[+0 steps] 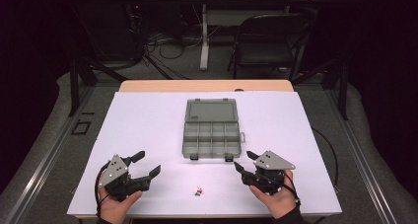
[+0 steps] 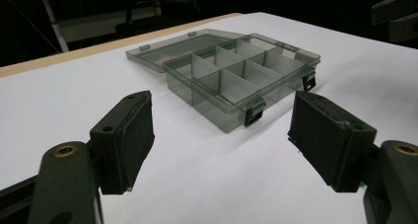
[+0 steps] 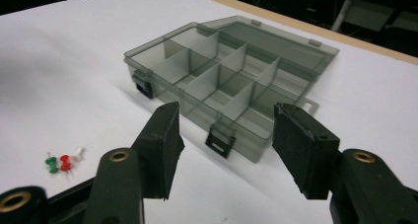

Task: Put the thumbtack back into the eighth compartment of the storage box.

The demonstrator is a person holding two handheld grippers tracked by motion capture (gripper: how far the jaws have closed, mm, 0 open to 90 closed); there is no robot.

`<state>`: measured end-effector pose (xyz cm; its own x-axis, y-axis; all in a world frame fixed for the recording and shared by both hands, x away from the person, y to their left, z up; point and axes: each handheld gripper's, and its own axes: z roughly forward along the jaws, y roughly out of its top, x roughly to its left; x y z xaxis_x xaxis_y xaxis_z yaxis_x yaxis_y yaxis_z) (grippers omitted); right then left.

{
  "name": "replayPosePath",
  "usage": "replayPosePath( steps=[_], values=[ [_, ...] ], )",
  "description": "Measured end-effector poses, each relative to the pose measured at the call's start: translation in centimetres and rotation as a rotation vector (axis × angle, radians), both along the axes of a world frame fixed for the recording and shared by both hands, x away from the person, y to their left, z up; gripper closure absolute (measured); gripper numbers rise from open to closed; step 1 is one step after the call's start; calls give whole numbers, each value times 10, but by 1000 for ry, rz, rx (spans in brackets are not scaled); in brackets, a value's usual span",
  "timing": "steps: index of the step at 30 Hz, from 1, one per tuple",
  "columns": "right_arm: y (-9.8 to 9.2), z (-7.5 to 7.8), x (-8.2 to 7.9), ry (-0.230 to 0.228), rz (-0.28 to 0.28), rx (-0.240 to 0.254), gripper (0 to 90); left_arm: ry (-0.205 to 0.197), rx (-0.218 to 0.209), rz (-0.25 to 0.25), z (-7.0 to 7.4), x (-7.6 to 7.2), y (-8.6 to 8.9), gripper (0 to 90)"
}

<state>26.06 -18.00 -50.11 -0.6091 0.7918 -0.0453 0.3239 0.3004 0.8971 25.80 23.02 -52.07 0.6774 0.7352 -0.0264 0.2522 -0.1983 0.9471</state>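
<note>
A smoky clear organiser box [image 1: 212, 139] lies open mid-table, its lid [image 1: 212, 110] folded flat behind it. Dividers split it into several compartments, and I see nothing in them [image 3: 222, 76]. Three pushpins [image 1: 198, 191], green, red and white, lie together near the front edge, between the two hands [image 3: 64, 161]. My left gripper [image 1: 149, 163] is held low at the front left, open, nothing between its pads [image 2: 128, 135], pointing at the box [image 2: 236, 81]. My right gripper [image 1: 245, 161] is at the front right, also open and empty, just short of the box's front latches [image 3: 219, 141].
A white sheet [image 1: 148, 120] covers the tabletop, with a wooden edge [image 1: 207, 85] showing at the far side. Beyond the table stand a black folding chair [image 1: 268, 41], a table leg and loose cables on the floor.
</note>
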Motion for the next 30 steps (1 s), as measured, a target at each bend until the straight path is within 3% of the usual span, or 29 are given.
replayPosePath(
  steps=[3,13,23,30],
  values=[
    [14,2,4,29,53,-19,454,3,3,-1,-1,0,0,248],
    [52,-1,11,78,155,-79,505,16,8,-9,-2,2,-1,248],
    [79,-13,14,156,211,-77,612,28,13,-18,-4,3,-2,248],
    [84,-21,11,192,211,-75,645,32,18,-23,-4,3,-3,248]
  ],
)
